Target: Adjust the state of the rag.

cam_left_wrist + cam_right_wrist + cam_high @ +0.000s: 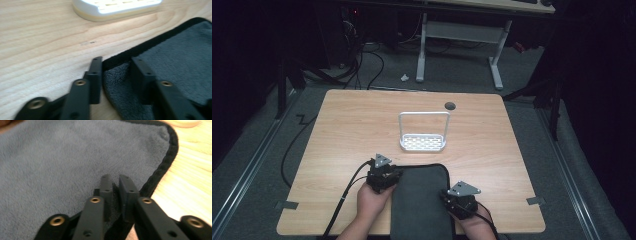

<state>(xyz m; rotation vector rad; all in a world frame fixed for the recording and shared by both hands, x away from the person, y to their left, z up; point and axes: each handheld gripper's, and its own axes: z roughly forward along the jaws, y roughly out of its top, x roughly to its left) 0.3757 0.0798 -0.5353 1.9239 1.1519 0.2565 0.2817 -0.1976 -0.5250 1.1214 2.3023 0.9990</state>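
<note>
Towel (pixel 422 200) lies flat at the table's (pixel 342 130) near edge, just in front of the white rack (pixel 423 142), and we judge the step to be gripping both side hems. Our right gripper (pixel 115 181) is pinched shut on its hem. Our left gripper (pixel 116 65) gapes, astride the corner; we should close it squarely on the black binding before lifting.

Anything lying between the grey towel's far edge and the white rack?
Nothing: bare light wooden table separates the black-edged grey towel from the white handled rack, seen in the high view.
</note>
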